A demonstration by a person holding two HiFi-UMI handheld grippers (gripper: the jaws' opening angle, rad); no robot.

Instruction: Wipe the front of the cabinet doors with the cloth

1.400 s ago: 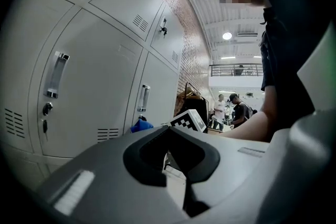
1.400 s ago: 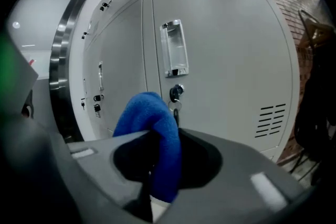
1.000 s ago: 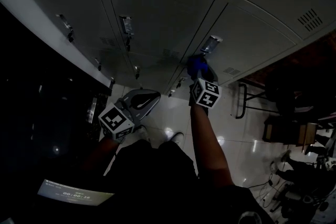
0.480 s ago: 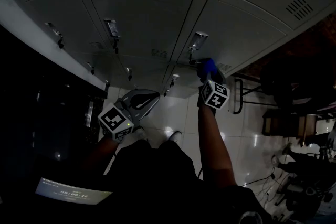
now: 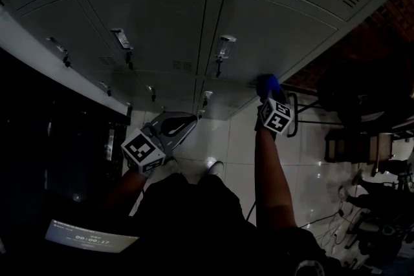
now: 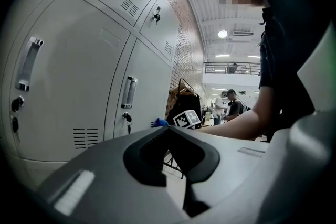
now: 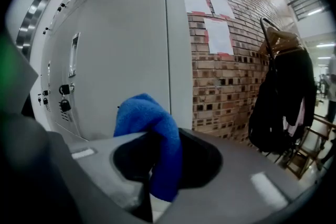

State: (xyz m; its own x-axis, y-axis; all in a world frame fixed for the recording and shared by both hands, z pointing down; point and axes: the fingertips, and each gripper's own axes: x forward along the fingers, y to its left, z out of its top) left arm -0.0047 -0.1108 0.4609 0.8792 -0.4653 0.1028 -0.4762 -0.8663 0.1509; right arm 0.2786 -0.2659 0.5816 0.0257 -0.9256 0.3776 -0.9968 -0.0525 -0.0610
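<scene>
The right gripper [image 5: 269, 97], jaws clamped on the blue cloth [image 5: 267, 83], has slid from beside the door handle [image 5: 223, 47] to far right of it, seemingly at the edge of the cabinet door [image 5: 278, 22]; this stroke looks finished. The left gripper [image 5: 171, 126] hangs below the handle, jaws closed, empty.

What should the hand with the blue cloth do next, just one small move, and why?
Probably sweep left along the cabinet door, toward its handle. The right gripper, shut on the blue cloth, sits at the door's right edge by the brick wall, so the rest of that face lies leftward.
</scene>
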